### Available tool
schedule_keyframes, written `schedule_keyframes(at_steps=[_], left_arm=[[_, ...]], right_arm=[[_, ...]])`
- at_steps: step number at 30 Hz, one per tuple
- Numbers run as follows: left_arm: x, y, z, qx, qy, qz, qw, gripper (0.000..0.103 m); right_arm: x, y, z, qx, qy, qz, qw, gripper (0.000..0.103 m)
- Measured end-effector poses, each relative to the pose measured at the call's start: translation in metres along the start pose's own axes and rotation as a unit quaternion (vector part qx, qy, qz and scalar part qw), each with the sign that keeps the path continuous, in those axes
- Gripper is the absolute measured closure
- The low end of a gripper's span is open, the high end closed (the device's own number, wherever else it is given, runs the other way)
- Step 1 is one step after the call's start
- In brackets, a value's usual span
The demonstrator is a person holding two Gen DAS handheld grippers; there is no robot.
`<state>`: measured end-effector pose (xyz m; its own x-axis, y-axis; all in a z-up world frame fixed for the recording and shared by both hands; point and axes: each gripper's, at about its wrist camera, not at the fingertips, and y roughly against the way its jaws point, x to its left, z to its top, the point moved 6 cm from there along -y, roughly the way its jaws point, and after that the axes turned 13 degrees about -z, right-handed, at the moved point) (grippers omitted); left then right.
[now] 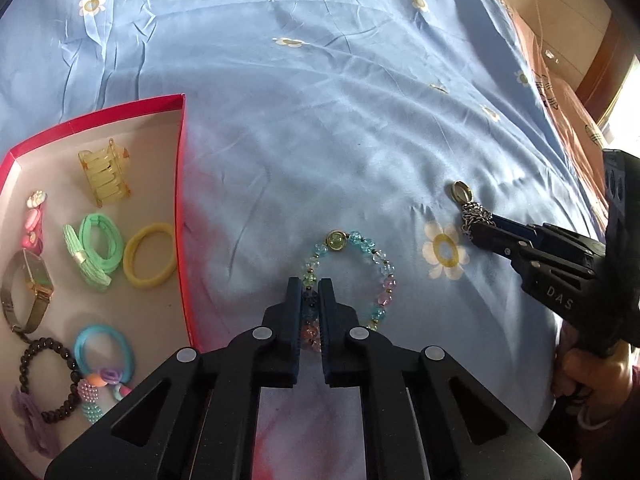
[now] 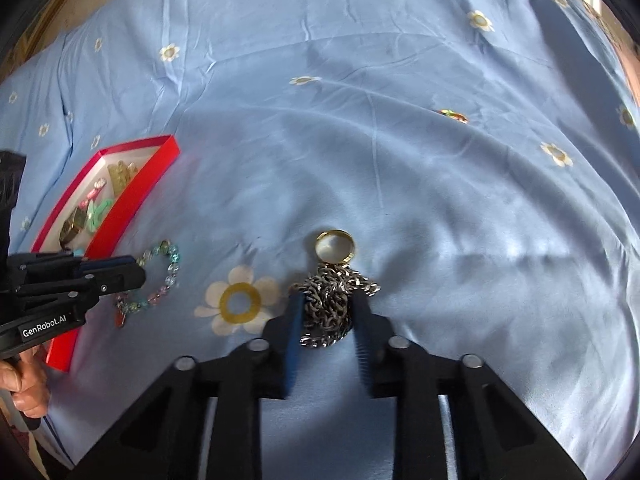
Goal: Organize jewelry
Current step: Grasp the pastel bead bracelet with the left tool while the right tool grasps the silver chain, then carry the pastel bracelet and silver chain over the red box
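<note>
Left hand-held gripper [image 1: 310,294] clenched on beaded bracelet [image 1: 378,276], right hand-held gripper [image 2: 326,308] grasping chain pile [image 2: 332,300], gold ring [image 2: 335,245] beyond, red box [image 1: 182,216] of hair ties toward bed's left edge.

Left hand-held gripper [image 1: 310,300]: pads clamped on the near side of the bead bracelet [image 1: 352,276].
Bracelet: on the blue bedsheet [image 1: 320,120], just right of the red box [image 1: 182,208].
Right hand-held gripper [image 1: 482,236]: tips on the chain [image 1: 472,212], near the bed's right edge.
Box: holds hair ties [image 1: 150,256], a claw clip [image 1: 106,178], a watch [image 1: 30,288].
</note>
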<state>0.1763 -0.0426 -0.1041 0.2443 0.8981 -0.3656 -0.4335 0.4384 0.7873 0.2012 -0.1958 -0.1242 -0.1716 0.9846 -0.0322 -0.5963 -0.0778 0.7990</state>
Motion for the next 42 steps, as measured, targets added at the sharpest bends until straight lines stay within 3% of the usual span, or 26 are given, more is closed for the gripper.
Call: schedule_keyframes(at_steps=[2, 11, 24, 42], left_arm=[[-0.001, 0.000, -0.001, 0.000, -0.003, -0.002, 1.0000, 0.097], [-0.010, 0.019, -0.005, -0.023, 0.001, -0.028, 0.9994, 0.097], [-0.027, 0.078, 0.001, -0.082, 0.000, -0.059, 0.9949, 0.097], [0.002, 0.144, -0.023, -0.131, 0.041, -0.049, 0.9894, 0.097]], right_arm=[[-0.002, 0.002, -0.001, 0.002, -0.006, 0.005, 1.000, 0.089], [0.002, 0.020, -0.008, 0.002, -0.034, 0.045, 0.998, 0.091], [0.027, 0.065, 0.007, -0.036, -0.030, 0.080, 0.996, 0.091], [0.092, 0.086, 0.007, -0.041, 0.007, 0.142, 0.989, 0.091]])
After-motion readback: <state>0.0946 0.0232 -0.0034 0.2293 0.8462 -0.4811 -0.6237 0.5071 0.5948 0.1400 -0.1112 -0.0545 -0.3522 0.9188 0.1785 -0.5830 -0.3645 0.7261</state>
